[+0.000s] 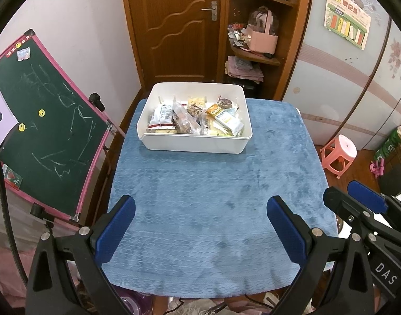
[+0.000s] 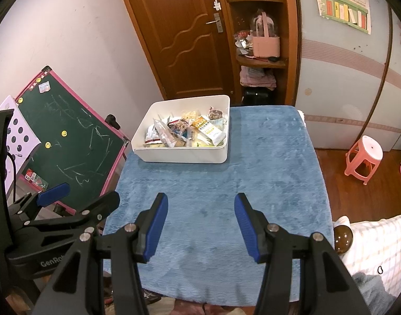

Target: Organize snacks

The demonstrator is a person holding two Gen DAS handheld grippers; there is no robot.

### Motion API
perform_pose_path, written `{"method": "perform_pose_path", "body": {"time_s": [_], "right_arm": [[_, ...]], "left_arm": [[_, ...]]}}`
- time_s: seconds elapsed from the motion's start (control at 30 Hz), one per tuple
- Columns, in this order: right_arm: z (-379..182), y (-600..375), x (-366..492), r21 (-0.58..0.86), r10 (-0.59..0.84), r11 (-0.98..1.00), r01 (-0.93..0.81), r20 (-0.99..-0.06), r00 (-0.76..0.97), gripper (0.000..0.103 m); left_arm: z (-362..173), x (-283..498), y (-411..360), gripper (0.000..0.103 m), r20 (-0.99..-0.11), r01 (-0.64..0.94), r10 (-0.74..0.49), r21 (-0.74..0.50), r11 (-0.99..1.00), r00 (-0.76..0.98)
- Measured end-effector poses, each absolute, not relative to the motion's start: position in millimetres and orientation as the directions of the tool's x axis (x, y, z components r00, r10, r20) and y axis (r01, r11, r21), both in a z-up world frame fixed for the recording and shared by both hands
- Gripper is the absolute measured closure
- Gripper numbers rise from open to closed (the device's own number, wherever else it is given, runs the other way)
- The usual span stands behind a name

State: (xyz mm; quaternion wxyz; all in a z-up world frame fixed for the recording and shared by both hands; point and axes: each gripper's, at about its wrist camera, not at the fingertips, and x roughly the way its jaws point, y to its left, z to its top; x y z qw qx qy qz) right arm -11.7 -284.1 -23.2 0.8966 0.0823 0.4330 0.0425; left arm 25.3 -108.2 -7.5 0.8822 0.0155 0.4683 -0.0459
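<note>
Both claws stand apart and empty — left claw [image 1: 200, 225], right claw [image 2: 200, 223] — above the table's near edge. White bin [image 1: 192, 145] of snacks [image 1: 195, 118] sits at the far-left corner. Recommended: approach steeply, take one packet. Blue cloth [image 1: 213, 189] bare; chalkboard [image 1: 43, 120] alongside.

White letters "DAS" stand on the black body of the right gripper [image 1: 368, 204], seen from the left wrist view. "GenRo", cut off, stands on the black body of the left gripper [image 2: 77, 197]. An orange snack packet [image 1: 216, 110] in the white bin [image 1: 195, 144] shows "OATS". The wall poster [image 2: 343, 2] print is too small to read.
</note>
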Motion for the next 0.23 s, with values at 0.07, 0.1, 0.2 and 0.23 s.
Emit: {"method": "perform_pose_path", "body": {"time_s": [0.07, 0.1, 0.2, 0.23], "right_arm": [[-23.2, -282.1, -10.9, 0.185, 0.148, 0.983, -0.005, -0.771, 0.619, 0.05], [-23.5, -281.0, -11.6, 0.185, 0.148, 0.983, -0.004, -0.771, 0.619, 0.05], [-23.7, -281.2, -11.5, 0.184, 0.148, 0.983, -0.005, -0.772, 0.619, 0.05], [-23.7, -280.4, -10.4, 0.185, 0.148, 0.983, -0.005, -0.773, 0.617, 0.05]], "left_arm": [[-8.0, 25.2, -104.8, 0.003, -0.829, 0.094, -0.066, -0.016, 0.995, 0.555], [-8.0, 25.3, -104.9, 0.003, -0.829, 0.095, -0.066, -0.016, 0.995, 0.555], [-8.0, 25.4, -105.0, 0.003, -0.83, 0.095, -0.066, -0.016, 0.995, 0.554], [-8.4, 24.8, -103.7, 0.003, -0.831, 0.094, -0.065, -0.015, 0.995, 0.553]]}}
